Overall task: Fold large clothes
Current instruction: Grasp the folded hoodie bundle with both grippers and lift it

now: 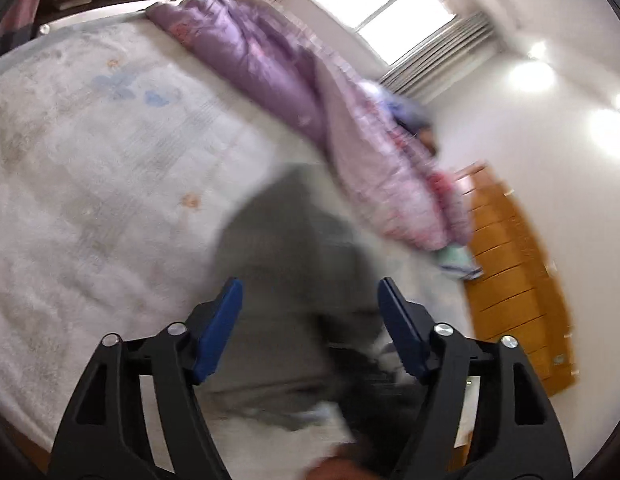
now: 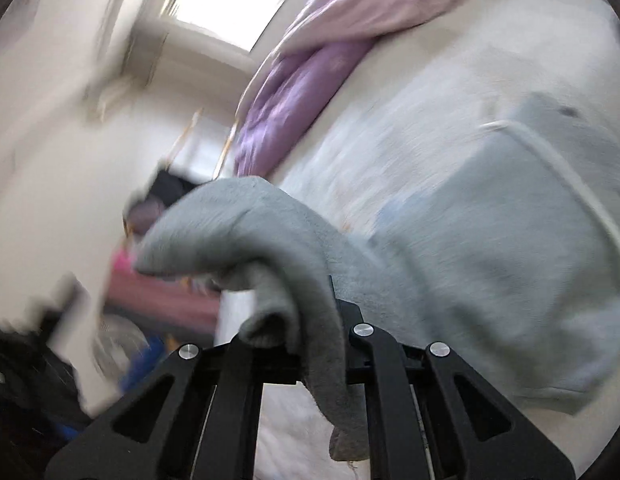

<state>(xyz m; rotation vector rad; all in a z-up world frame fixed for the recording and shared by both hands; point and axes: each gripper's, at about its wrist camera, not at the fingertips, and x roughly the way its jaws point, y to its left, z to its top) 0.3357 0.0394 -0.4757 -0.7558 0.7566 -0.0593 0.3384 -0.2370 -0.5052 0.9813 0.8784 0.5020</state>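
Both views are motion-blurred, so detail is limited.

Left claw point(image 1: 310, 312): jaws are spread wide, nothing is held between the blue pads point(image 1: 217, 332). A grey garment point(image 1: 285, 264) is seen directly ahead of and below it, lying on the bed point(image 1: 81, 168). Whether the pads touch the fabric cannot be told.

Right claw point(image 2: 310, 320): fingertips are hidden under cloth. A fold of the grey garment point(image 2: 245, 224) is draped over and pinched between the jaws, so it is judged clamped on the fabric. The rest of the garment is spread ahead and to the right of this claw on the bed point(image 2: 410, 92), with a white drawstring point(image 2: 550, 160) visible on it. It is likely a hoodie.

A purple quilt point(image 1: 261, 56) is bunched well beyond both claws at the far edge of the bed.

Progress: judged early to mid. One edge or sleeve is lifted; no finished, squared stack is visible. Left to do: the lifted part is to be laid over the body, remaining folds made, and the fabric flattened.
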